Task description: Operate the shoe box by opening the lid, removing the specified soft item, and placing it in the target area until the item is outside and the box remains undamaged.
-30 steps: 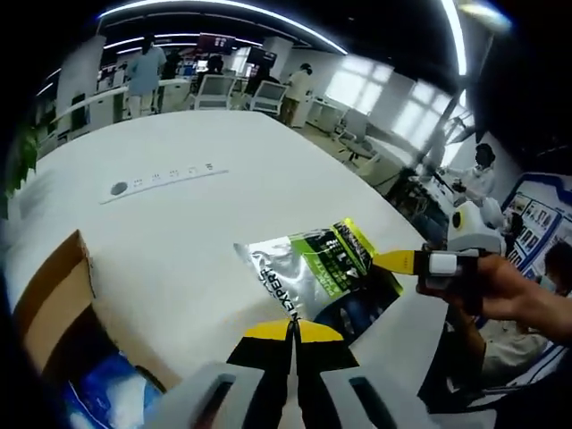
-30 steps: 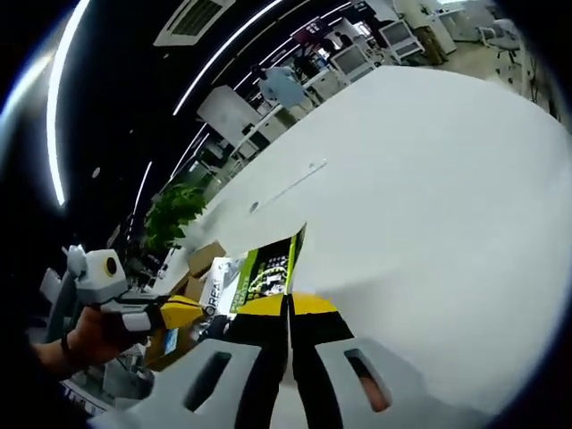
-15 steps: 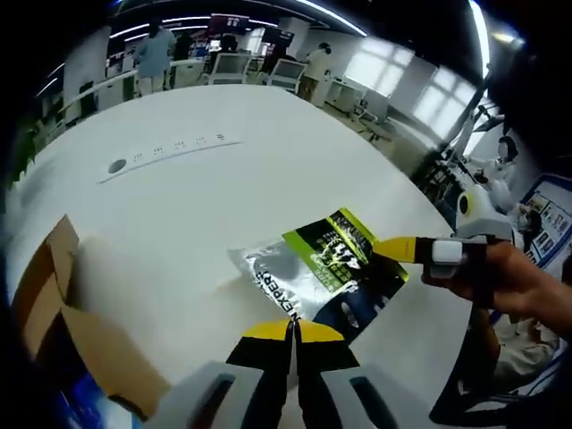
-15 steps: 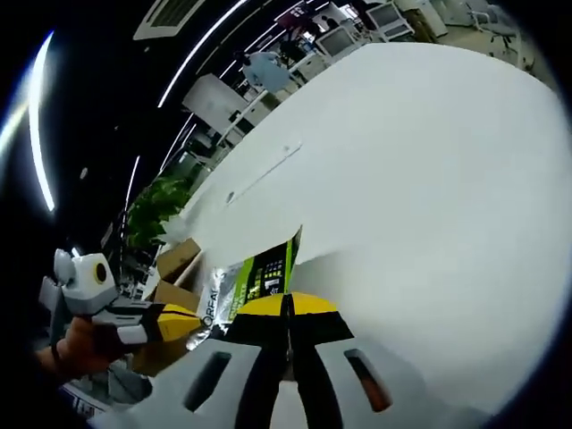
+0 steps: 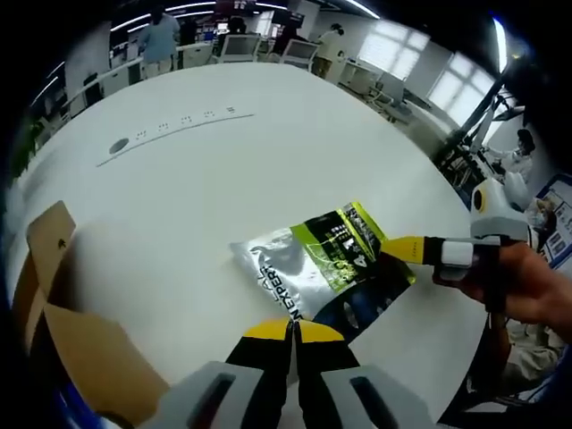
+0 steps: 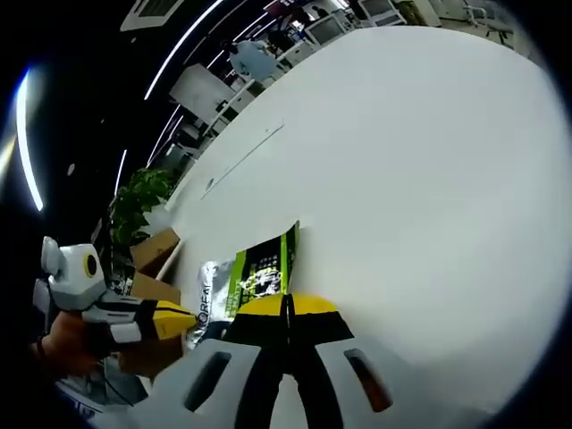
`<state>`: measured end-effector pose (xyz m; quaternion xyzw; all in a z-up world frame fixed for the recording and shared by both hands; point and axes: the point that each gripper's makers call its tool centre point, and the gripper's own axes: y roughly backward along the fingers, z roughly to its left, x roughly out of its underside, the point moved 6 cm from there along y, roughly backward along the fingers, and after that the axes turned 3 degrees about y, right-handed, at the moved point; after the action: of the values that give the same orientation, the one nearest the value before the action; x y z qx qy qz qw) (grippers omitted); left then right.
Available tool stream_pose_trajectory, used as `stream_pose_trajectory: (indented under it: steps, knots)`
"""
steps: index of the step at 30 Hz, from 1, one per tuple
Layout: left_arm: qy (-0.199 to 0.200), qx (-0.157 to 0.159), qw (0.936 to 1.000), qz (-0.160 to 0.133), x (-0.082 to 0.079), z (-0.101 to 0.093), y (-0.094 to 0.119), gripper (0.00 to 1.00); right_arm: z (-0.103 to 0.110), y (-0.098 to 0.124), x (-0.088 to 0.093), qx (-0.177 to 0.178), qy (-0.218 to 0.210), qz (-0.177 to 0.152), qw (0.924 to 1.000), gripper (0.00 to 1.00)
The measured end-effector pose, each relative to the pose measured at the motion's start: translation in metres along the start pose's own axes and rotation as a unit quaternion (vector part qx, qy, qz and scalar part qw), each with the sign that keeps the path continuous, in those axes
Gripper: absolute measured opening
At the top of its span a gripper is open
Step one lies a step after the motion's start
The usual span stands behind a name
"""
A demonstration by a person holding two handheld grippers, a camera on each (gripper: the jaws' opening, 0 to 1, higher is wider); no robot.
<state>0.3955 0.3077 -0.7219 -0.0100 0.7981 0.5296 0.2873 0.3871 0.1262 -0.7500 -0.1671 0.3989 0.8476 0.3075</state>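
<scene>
A soft packet (image 5: 323,266), silver, green and dark, hangs low over the white table (image 5: 206,192). My left gripper (image 5: 290,330) is shut, and the packet's near silver edge runs into its yellow tips. My right gripper (image 5: 404,248) comes in from the right of the left gripper view, shut on the packet's far edge. In the right gripper view the packet (image 6: 255,273) rises from between the shut jaws of my right gripper (image 6: 288,307). My left gripper (image 6: 174,317) meets the packet's other corner there. The open cardboard shoe box (image 5: 63,313) stands at the left, also seen as the box (image 6: 152,259).
A power strip (image 5: 179,132) lies across the far part of the table. A hand (image 5: 532,286) holds the right gripper near the table's right edge. A green plant (image 6: 134,201) stands behind the box. People and office chairs (image 5: 237,45) are beyond the table's far end.
Both grippers have sunk a little toward the table with the packet between them. The views have tilted down, so the box interior has slid out of the left gripper view.
</scene>
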Motion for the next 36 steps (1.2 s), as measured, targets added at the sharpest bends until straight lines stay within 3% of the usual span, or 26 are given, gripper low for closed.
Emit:
stream_pose_trajectory:
  steps: [8, 11, 18, 22, 26, 32, 34, 36]
  knots:
    - [-0.01, -0.011, 0.9999, 0.007, 0.001, 0.003, 0.003, 0.05, -0.003, 0.002, -0.003, 0.005, 0.006, -0.003, 1.0, 0.01]
    - [-0.007, -0.016, 0.9998, -0.009, -0.003, 0.005, 0.009, 0.1, -0.004, 0.006, -0.003, 0.009, 0.018, -0.004, 0.9998, 0.01]
    - [-0.001, -0.016, 0.9995, -0.027, -0.002, 0.01, 0.022, 0.1, -0.008, 0.015, -0.004, 0.025, 0.036, -0.006, 0.999, 0.08]
    - [0.0, 0.002, 0.9982, -0.06, -0.004, 0.007, 0.033, 0.13, -0.003, 0.022, -0.006, 0.025, 0.045, -0.012, 0.9986, 0.1]
    - [-0.036, 0.002, 0.9933, -0.11, -0.006, 0.006, 0.047, 0.16, 0.003, 0.03, -0.009, 0.026, 0.054, -0.019, 0.998, 0.11]
    - [-0.027, 0.008, 0.9902, -0.137, 0.003, 0.01, 0.068, 0.16, 0.02, 0.043, -0.009, 0.025, 0.067, -0.027, 0.9971, 0.11]
    - [-0.022, 0.013, 0.988, -0.153, 0.004, 0.012, 0.075, 0.17, 0.027, 0.047, -0.008, 0.024, 0.071, -0.029, 0.9968, 0.11]
    - [-0.017, 0.035, 0.9817, -0.186, 0.003, 0.011, 0.085, 0.18, 0.035, 0.05, -0.007, 0.025, 0.079, -0.031, 0.9961, 0.12]
